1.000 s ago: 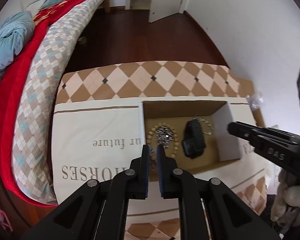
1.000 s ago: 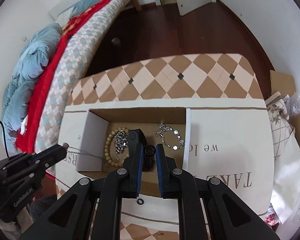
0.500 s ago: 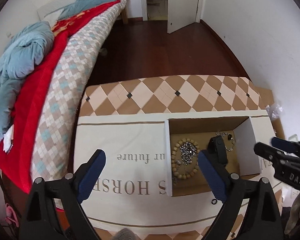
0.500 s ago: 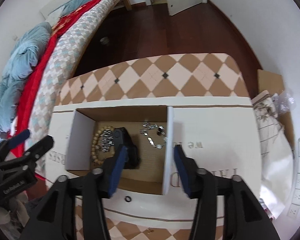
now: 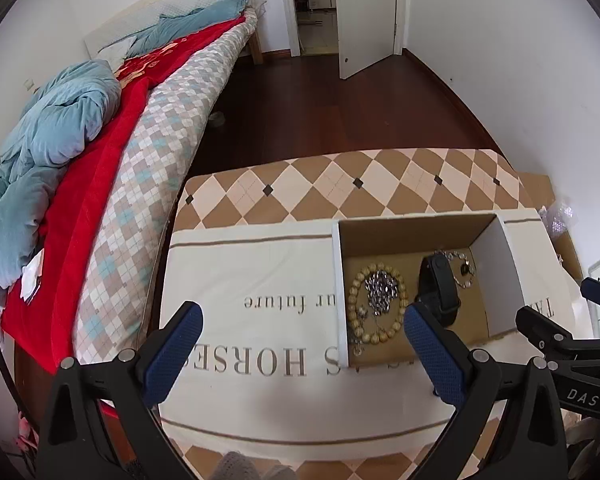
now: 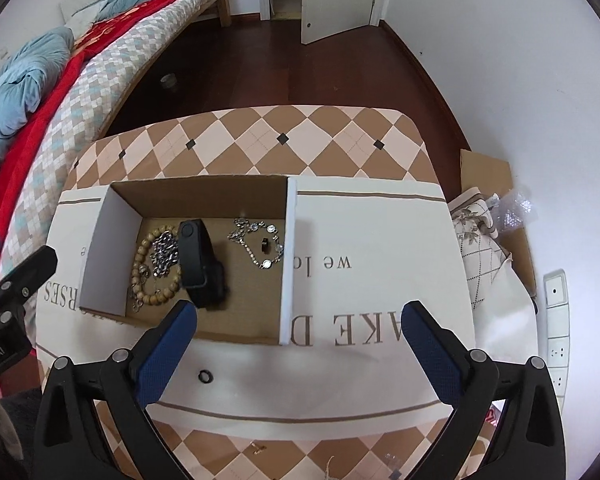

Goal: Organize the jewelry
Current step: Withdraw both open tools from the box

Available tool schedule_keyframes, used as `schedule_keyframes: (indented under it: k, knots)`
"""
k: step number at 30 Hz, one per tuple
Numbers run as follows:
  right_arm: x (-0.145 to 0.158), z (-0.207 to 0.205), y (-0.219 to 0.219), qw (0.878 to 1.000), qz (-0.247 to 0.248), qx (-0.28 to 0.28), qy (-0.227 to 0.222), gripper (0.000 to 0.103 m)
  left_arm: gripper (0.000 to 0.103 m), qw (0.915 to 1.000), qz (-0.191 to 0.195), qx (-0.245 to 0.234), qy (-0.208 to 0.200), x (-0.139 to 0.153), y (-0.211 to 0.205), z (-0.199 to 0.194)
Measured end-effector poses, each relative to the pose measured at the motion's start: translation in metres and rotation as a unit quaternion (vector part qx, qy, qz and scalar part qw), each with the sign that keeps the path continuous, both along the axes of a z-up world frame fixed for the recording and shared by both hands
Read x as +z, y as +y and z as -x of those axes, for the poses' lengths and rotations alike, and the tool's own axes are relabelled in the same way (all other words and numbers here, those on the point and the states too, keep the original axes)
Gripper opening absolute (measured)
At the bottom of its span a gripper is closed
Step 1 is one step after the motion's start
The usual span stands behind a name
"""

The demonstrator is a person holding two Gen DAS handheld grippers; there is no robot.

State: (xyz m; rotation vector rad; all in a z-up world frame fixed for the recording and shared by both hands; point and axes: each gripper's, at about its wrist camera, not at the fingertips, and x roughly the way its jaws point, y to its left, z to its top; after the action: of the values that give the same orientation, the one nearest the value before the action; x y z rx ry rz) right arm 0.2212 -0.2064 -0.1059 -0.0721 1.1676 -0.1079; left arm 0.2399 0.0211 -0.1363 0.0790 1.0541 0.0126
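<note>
Jewelry: beads, chains and black band lie in our box | left out — small ring on cloth | both claws, left and right, wide apart, holding nothing

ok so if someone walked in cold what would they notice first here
Probably the open cardboard box on the cream printed cloth, holding a black wristband, a wooden bead bracelet and a silver chain bracelet. Next, a small black ring lying alone on the cloth just in front of the box. Both hand-held grippers, left and right, hang wide open and empty.
</note>
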Motion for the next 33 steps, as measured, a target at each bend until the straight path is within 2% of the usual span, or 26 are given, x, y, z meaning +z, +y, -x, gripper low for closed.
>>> schedule_keyframes:
  k: [8,21,33]
  knots:
    - [0.024,0.026,0.012,1.000,-0.002,0.006,-0.030,0.103,0.103,0.9998,-0.001,0.008,-0.019,0.017,0.003,0.028]
    - [0.079,0.081,0.025,0.995,-0.002,0.018,-0.095,0.103,0.103,0.9971,0.003,0.020,-0.074,0.072,0.011,0.084]
    - [0.119,0.122,0.032,0.990,-0.006,0.023,-0.139,0.103,0.103,0.9933,0.010,0.023,-0.113,0.108,0.011,0.124]
